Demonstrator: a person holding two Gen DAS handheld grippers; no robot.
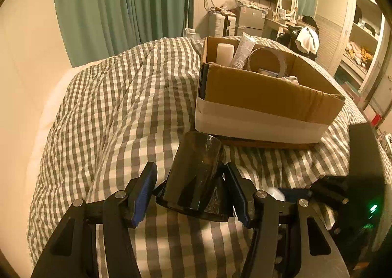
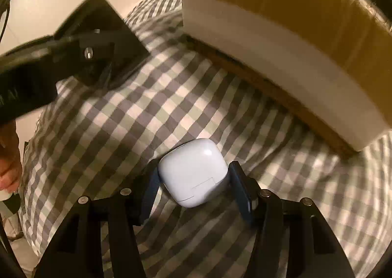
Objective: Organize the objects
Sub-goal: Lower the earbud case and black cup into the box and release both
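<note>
Cup (image 1: 196, 172): dark glass on the bed, before the box (image 1: 269, 92); fragile, slippery; take its sides.
Case (image 2: 193, 172): white, smooth, light.
Left hand-held gripper (image 1: 191, 194): around cup; grip unclear.
Right hand-held gripper (image 2: 193, 187): grasping case.

left tongs (image 1: 191, 194): pointing steeply down, blue pads clamped on a dark object | right tongs (image 2: 193, 185): pointing steeply down, pads around a white object, contact uncertain | bare hand (image 2: 8, 163): 9 o'clock in right wrist view
</note>
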